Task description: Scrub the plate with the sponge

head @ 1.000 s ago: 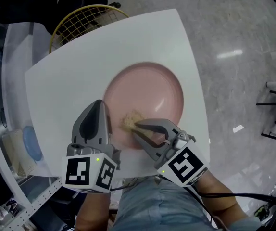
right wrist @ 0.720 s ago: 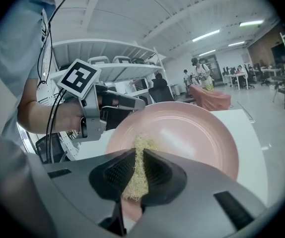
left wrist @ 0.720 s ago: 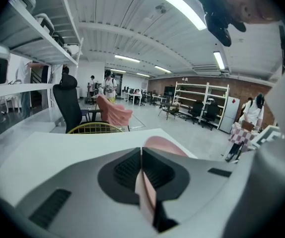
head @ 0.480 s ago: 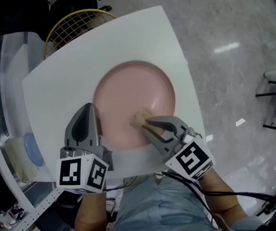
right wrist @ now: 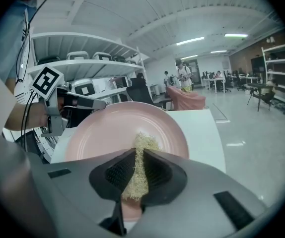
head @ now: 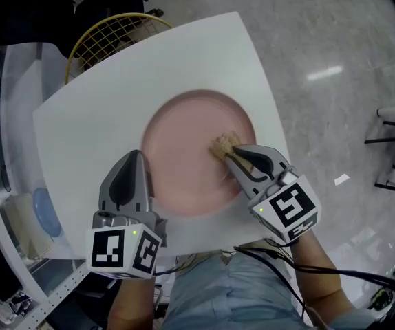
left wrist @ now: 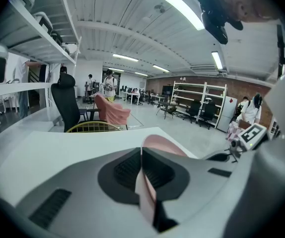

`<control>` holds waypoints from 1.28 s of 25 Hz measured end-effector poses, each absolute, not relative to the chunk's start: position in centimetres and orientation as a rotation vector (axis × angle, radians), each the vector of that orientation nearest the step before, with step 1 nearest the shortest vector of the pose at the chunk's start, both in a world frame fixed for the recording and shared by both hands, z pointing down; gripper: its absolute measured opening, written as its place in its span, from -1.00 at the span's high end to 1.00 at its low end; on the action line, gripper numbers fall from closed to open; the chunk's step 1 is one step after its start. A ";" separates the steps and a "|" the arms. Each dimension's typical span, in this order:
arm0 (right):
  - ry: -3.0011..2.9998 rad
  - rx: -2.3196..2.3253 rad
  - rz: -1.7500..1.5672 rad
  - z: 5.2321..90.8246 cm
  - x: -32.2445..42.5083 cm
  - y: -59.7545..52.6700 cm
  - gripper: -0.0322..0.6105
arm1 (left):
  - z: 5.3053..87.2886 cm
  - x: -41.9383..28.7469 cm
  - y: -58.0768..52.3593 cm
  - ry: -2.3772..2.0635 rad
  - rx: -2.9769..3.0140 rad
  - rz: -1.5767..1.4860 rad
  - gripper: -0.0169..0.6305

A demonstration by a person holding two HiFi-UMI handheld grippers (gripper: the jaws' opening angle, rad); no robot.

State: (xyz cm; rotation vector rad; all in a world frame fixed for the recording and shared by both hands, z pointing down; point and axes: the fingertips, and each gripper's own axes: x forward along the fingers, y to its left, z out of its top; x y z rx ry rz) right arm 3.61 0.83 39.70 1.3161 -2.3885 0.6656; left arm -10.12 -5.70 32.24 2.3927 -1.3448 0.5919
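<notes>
One pink plate (head: pixel 184 143), resting on white table (head: pixel 94 102) toward the near edge. At the plate's left rim, left gripper (head: pixel 136 160), clamped on that rim (edge seen thin between the pads (left wrist: pixel 127 170)). At the plate's right inner surface, right gripper (head: pixel 237 152), clenched on tan fibrous sponge (head: pixel 223 144), sponge pressed against the plate. Beyond the table's far left side, yellow wire basket (head: pixel 111 36), partly hidden.
</notes>
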 end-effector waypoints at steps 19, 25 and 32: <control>-2.528 1.162 0.495 35.7 -2.4 -3.4 0.73 | 32.1 -10.1 -6.4 -1.326 2.385 0.545 0.89; -2.576 1.035 0.529 35.6 -5.0 -1.3 0.73 | 32.4 -10.8 -7.2 -1.342 2.361 0.548 0.89; -2.564 1.010 0.599 37.3 -4.4 0.9 0.73 | 32.9 -11.3 -7.6 -1.352 2.354 0.556 0.89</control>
